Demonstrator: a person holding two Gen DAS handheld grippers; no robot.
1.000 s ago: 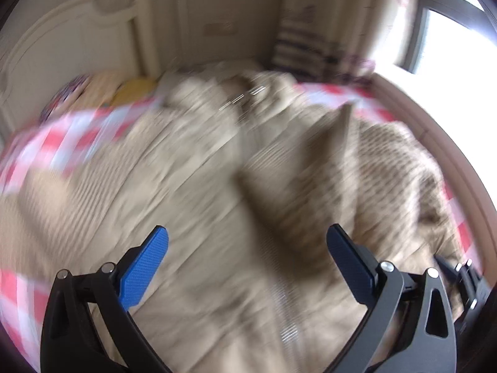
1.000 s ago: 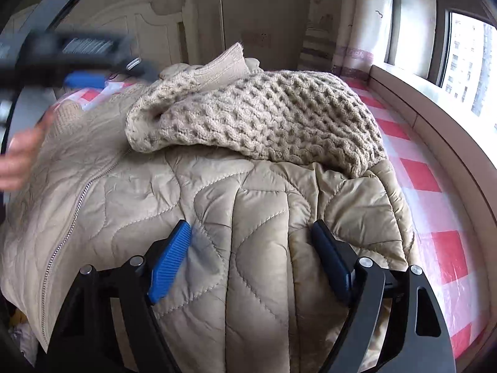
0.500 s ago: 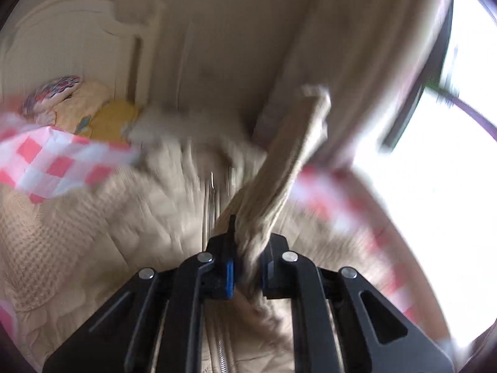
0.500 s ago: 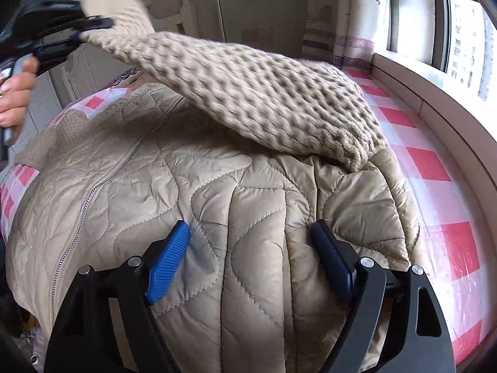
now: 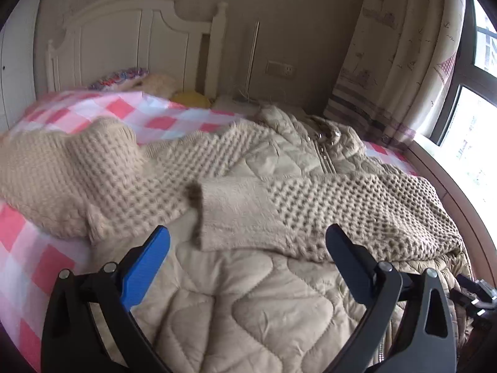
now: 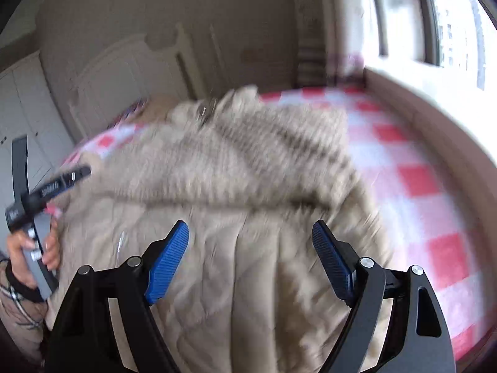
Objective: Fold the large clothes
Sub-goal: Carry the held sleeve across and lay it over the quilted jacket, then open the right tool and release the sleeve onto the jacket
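Observation:
A beige waffle-knit sweater (image 5: pixel 341 199) lies stretched across a beige quilted zip jacket (image 5: pixel 248 304) on the bed. One part of it is bunched on the checked sheet at the left. My left gripper (image 5: pixel 247 230) hovers just before the sweater's plain cuff. Its jaws are opening and stand wide, and the pads press on nothing. In the blurred right wrist view, my right gripper (image 6: pixel 250 224) is open above the quilted jacket (image 6: pixel 248 279), with the sweater (image 6: pixel 248 161) beyond it. A hand (image 6: pixel 49 248) holds the left gripper's handle at the far left.
The bed has a red-and-white checked sheet (image 5: pixel 37 267). A white headboard (image 5: pixel 124 46) and pillows (image 5: pixel 155 84) are at the far end. A curtain (image 5: pixel 397 62) and a window ledge (image 5: pixel 450 180) run along the right side. A white wardrobe (image 6: pixel 25 108) stands left.
My left gripper shut on the sweater's sleeve, lifted it, carried it leftward and let it go. The sweater now lies spread across the jacket. My right gripper rose a little, still open.

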